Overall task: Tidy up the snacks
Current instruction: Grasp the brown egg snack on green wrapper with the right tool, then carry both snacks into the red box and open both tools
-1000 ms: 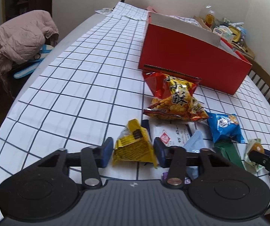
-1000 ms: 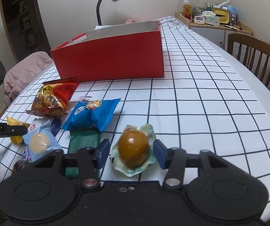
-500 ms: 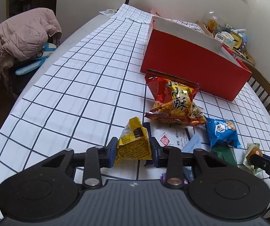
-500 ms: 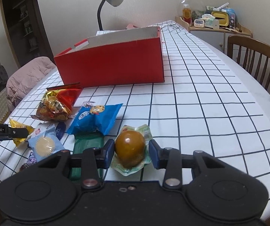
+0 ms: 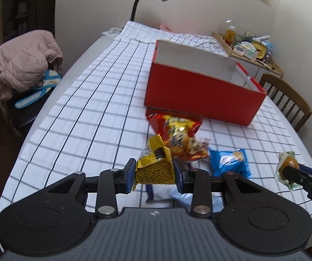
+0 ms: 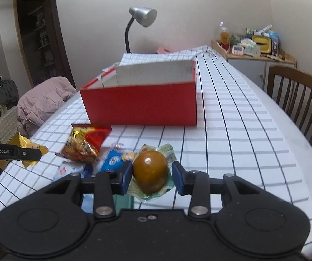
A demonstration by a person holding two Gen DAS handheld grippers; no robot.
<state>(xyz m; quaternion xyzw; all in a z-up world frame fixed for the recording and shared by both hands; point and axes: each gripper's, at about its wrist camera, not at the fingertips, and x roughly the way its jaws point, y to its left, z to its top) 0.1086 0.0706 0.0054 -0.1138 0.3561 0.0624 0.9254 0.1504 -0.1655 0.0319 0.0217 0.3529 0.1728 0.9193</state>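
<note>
My left gripper (image 5: 155, 175) is shut on a yellow snack packet (image 5: 155, 165) and holds it above the table. My right gripper (image 6: 152, 177) is shut on a brown egg-shaped snack in a clear green wrapper (image 6: 150, 170), also lifted; it shows in the left wrist view (image 5: 287, 165) too. An open red box (image 5: 201, 95) (image 6: 140, 104) stands further back on the checked tablecloth. A red-and-gold snack bag (image 5: 177, 137) (image 6: 84, 141) and a blue cookie packet (image 5: 229, 163) (image 6: 112, 161) lie in front of the box.
A white packet (image 5: 164, 192) lies under the left gripper. A desk lamp (image 6: 141, 24) stands behind the box. A wooden chair (image 6: 297, 100) is at the table's right side. A pink jacket (image 5: 21, 63) lies on a seat to the left. A cluttered shelf (image 6: 251, 47) stands in the far corner.
Both grippers closed on their snacks and lifted them off the table. Both views rose and now look more over the red box.
</note>
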